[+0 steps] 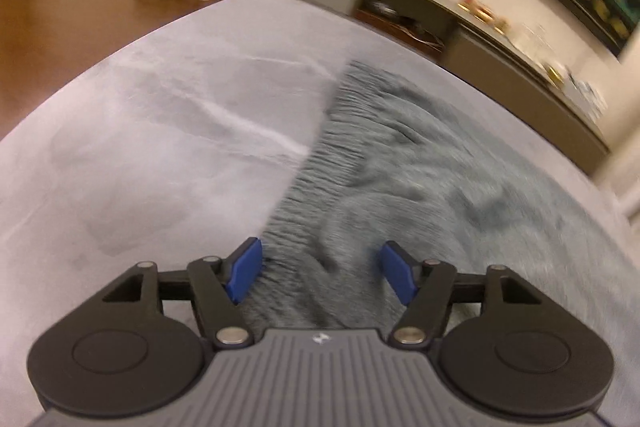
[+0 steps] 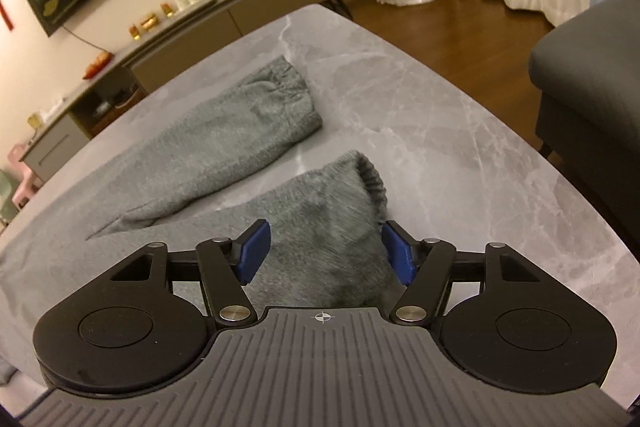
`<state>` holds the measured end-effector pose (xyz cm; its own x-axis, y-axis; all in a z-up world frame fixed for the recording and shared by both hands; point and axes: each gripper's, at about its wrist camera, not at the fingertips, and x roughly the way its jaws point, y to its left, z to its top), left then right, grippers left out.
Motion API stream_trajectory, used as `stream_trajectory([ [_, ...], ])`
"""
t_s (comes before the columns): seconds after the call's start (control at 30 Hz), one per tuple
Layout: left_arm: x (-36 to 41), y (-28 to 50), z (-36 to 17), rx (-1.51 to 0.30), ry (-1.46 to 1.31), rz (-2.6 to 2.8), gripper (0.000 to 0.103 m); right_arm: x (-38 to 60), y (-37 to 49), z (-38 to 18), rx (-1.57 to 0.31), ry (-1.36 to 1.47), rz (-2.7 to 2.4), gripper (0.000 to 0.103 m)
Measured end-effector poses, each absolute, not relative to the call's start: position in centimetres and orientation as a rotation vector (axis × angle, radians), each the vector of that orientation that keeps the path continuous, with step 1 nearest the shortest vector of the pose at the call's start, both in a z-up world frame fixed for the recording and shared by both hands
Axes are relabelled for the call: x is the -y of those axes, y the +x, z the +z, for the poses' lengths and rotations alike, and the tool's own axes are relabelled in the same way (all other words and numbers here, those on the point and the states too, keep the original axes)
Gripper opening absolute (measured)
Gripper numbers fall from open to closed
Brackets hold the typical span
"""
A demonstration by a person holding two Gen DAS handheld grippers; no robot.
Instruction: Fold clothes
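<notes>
Both tools, left tool [image 1: 320,277] and right tool [image 2: 326,253], tilted downward, jaws apart over grey sweatpants [image 2: 224,143].

Warm dim light; left view motion-blurred, edges bowed.

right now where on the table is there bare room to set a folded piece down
Bare marble table lies right of the two grey pant legs, toward the dark chair. More lies left of the ribbed waistband. The middle is covered by fabric, and both open grippers crowd it.
</notes>
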<state>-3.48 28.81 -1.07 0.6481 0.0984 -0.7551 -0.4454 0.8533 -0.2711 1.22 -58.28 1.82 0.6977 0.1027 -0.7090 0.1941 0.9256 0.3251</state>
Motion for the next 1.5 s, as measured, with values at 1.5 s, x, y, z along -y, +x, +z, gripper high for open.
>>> stream_trajectory([
  [1.5,-40.3,-15.4,1.0,-0.529,-0.776,0.432,0.05,16.5,-3.7,1.7,-0.684,-0.306,0.563,0.077],
])
